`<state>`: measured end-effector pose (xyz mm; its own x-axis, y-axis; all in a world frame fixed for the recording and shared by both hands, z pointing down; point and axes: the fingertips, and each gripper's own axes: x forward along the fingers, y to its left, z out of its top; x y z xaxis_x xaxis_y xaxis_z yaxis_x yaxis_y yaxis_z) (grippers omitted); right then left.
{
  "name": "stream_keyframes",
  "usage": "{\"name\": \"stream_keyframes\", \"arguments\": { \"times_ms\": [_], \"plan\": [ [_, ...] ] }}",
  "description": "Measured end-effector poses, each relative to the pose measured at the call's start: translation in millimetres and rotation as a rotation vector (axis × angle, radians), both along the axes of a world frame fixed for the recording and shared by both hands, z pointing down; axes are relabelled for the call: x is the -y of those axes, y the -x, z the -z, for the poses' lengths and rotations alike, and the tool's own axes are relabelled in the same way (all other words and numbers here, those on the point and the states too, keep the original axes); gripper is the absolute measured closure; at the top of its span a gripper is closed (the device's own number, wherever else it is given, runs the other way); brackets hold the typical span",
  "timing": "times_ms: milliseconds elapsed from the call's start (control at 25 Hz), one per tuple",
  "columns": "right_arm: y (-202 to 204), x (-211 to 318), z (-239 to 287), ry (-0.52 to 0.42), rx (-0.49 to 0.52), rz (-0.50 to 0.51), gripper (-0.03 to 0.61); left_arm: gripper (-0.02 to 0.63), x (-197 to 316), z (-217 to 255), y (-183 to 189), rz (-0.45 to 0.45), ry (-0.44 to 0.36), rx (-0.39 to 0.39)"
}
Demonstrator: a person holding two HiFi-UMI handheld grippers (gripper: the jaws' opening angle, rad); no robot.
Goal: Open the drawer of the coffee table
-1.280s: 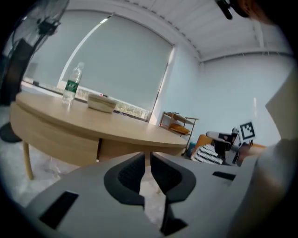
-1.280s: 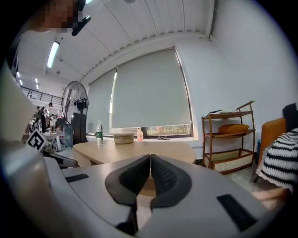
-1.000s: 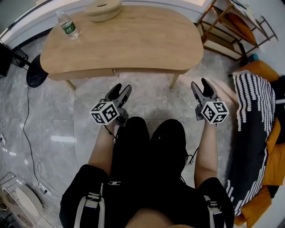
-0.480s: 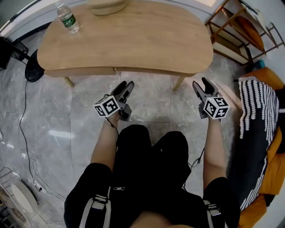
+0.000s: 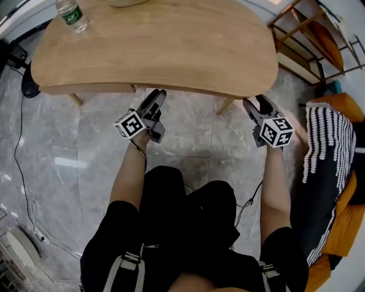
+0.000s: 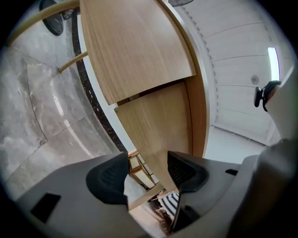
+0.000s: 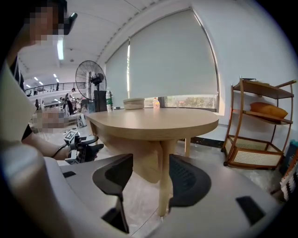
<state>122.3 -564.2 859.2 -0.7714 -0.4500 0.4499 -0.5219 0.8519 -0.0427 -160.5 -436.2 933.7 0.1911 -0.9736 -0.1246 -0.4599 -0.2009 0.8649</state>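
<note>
- Fingers of my left gripper (image 5: 157, 97) (image 6: 148, 169) stand moderately apart and hold nothing. Their tips sit just under the near edge of the light wooden rounded bench (image 5: 171, 45).
- Straight ahead of them is a wooden skirt panel (image 6: 158, 121), parted from its neighbouring panel (image 6: 135, 46) by a thin seam. Both lie flush, so the drawer is shut, though I cannot tell which panel is its front. I cannot see any contact with the wood.
- Fingers of my right gripper (image 5: 256, 102) (image 7: 146, 179) are also moderately spread and empty. The bench's tapered wooden leg (image 7: 164, 181) shows through the gap, farther off and untouched.
- On the far left of the bench top stands a clear plastic water bottle with a green label (image 5: 71, 16).
- To my right are an open wooden shelf rack (image 5: 311, 40) and a black-and-white striped cloth (image 5: 325, 154).
- A thin black cable (image 5: 23, 171) trails over the grey marble floor (image 5: 74, 154) at my left, well apart from both grippers.
</note>
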Motion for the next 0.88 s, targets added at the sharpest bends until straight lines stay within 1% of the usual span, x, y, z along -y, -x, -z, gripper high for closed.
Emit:
{"name": "stream_keyframes", "arguments": {
  "times_ms": [160,320,360,440,560,760,880],
  "plan": [
    [5,7,-2,-0.014,-0.001,0.038,0.316,0.344,16,3,-2,-0.006,-0.067,-0.045],
    [15,12,-3,-0.035,-0.038,0.083,0.318,0.345,19,-2,0,-0.003,-0.076,-0.108],
    [17,11,-4,-0.036,-0.046,0.105,0.324,0.345,20,-1,-1,-0.009,-0.095,-0.106],
    [20,9,-4,-0.038,-0.048,0.142,0.359,0.357,20,2,-3,-0.022,-0.127,-0.086],
    [18,8,-4,-0.050,-0.041,0.158,0.373,0.371,20,6,-4,-0.044,-0.152,-0.096],
    [14,2,-3,-0.042,-0.062,0.176,0.388,0.377,15,2,-6,-0.052,-0.113,-0.105],
    [11,-3,-3,-0.033,-0.077,0.197,0.394,0.377,10,3,-9,-0.058,-0.094,-0.129]
  ]
}}
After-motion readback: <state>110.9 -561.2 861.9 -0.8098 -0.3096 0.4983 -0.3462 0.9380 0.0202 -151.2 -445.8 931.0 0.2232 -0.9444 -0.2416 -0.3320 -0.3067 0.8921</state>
